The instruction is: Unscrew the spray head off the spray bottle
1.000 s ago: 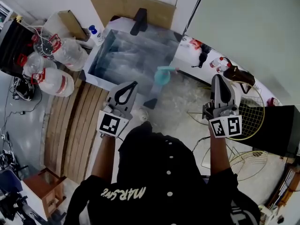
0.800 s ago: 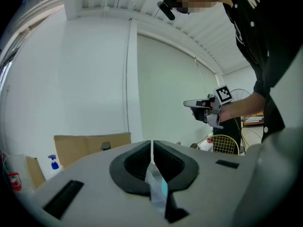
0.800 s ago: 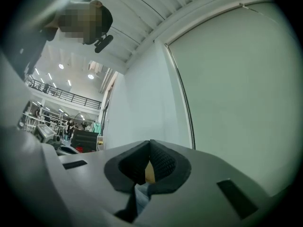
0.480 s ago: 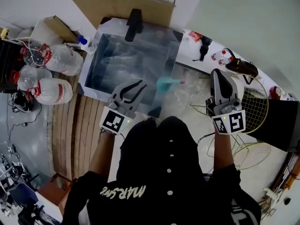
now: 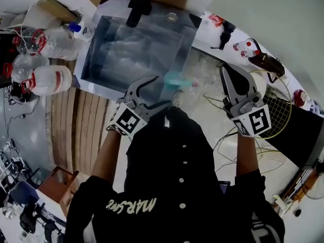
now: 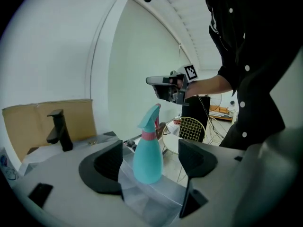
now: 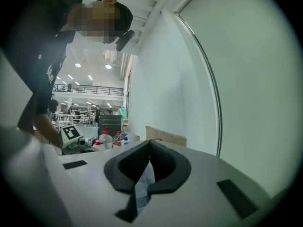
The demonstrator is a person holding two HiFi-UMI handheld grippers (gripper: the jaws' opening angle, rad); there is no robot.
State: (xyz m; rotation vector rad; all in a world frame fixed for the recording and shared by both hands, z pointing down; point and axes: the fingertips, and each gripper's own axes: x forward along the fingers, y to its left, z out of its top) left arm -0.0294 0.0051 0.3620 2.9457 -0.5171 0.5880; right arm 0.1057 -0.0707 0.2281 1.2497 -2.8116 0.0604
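The teal spray bottle (image 5: pixel 174 78) with a pink collar stands upright at the near right corner of the sink. In the left gripper view its body (image 6: pixel 147 157) and teal spray head (image 6: pixel 150 118) show between the two pads. My left gripper (image 5: pixel 161 91) is open; its jaws have just been opening, and the bottle stands just ahead of them, untouched. To the right of the bottle, my right gripper (image 5: pixel 225 72) is held level and shut on nothing. Its own view shows the shut right gripper (image 7: pixel 149 148).
The steel sink (image 5: pixel 109 77) with a black faucet (image 5: pixel 139 1) fills the top middle. Water jugs (image 5: pixel 45 77) stand at the left beside wooden slats (image 5: pixel 76 130). A gold wire basket (image 5: pixel 276 113) lies at the right. Cardboard (image 6: pixel 38 115) leans behind the faucet.
The left gripper, shut a second ago, has opened wide and dropped toward the bottle. The right gripper has shifted closer to the bottle and stays shut.
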